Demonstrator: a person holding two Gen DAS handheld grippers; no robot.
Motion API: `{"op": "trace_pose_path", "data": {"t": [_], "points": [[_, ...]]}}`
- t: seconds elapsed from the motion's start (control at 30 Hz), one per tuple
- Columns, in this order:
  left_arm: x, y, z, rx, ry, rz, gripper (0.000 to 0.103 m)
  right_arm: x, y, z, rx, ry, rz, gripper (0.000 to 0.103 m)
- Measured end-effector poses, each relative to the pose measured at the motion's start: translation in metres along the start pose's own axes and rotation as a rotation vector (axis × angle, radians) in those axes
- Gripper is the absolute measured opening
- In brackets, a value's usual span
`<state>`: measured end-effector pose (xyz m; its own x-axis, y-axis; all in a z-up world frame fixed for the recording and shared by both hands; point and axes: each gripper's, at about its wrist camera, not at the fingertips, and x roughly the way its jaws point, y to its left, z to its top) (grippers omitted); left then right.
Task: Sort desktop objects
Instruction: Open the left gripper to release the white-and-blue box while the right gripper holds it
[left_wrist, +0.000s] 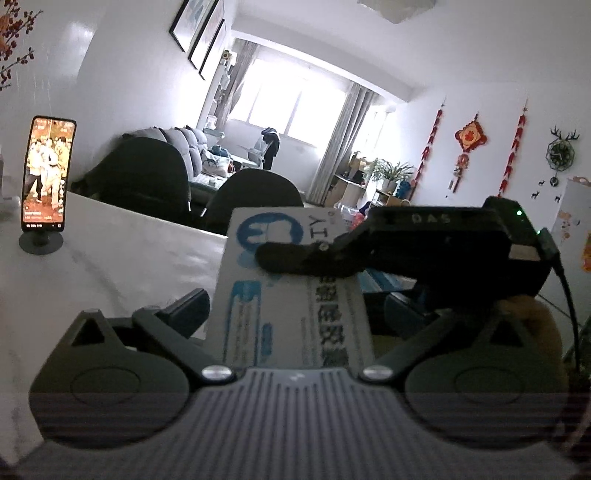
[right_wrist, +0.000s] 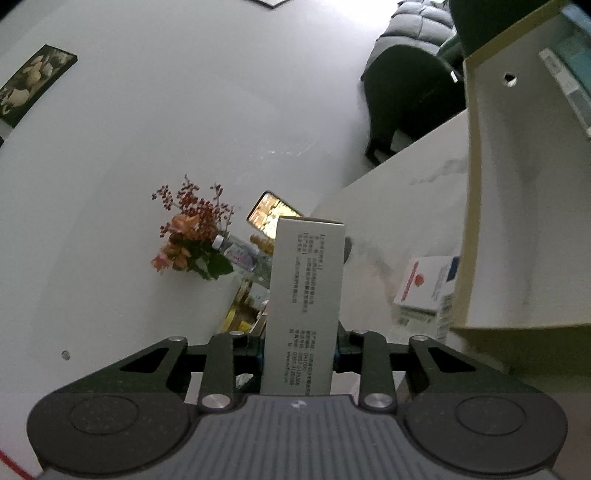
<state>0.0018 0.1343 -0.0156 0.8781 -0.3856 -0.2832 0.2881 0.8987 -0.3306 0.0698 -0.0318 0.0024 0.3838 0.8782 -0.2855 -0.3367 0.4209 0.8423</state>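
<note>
Desk inventory, left to right.

1. Phone (left_wrist: 48, 173): standing upright on a round stand at the far left of the white table (left_wrist: 110, 258), its screen lit. It is playing no part in the sorting.
2. Flowers (right_wrist: 192, 236): sitting against the wall beside the phone, out of the working area.
3. Left gripper (left_wrist: 291, 306): its fingers are standing wide apart on either side of the medicine box (left_wrist: 288, 332), with visible gaps, so it is not bearing the carton. This is probably a hand-over, with this side letting go.
4. Medicine box: a white carton with blue print, being held clear of the table between the two grippers, long axis pointing away from both cameras.
5. Right gripper (right_wrist: 299, 347): its fingers are pinching the narrow sides of the box near its near end. It is carrying the full weight, likely so that this hand can reach the organiser.
6. Red-and-white box (right_wrist: 424, 284): lying on the table, touching the organiser's wall.
7. Organiser (right_wrist: 517, 221): standing at the right, a pale open-topped bin that is seemingly receiving the sorted cartons.
</note>
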Motion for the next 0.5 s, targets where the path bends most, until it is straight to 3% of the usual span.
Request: {"op": "trace_pose_path", "data": {"t": [0.5], "points": [[0.0, -0.004, 0.0, 0.007, 0.017, -0.084, 0.103, -0.037, -0.004, 0.038, 0.011, -0.134, -0.041, 0.033]]}}
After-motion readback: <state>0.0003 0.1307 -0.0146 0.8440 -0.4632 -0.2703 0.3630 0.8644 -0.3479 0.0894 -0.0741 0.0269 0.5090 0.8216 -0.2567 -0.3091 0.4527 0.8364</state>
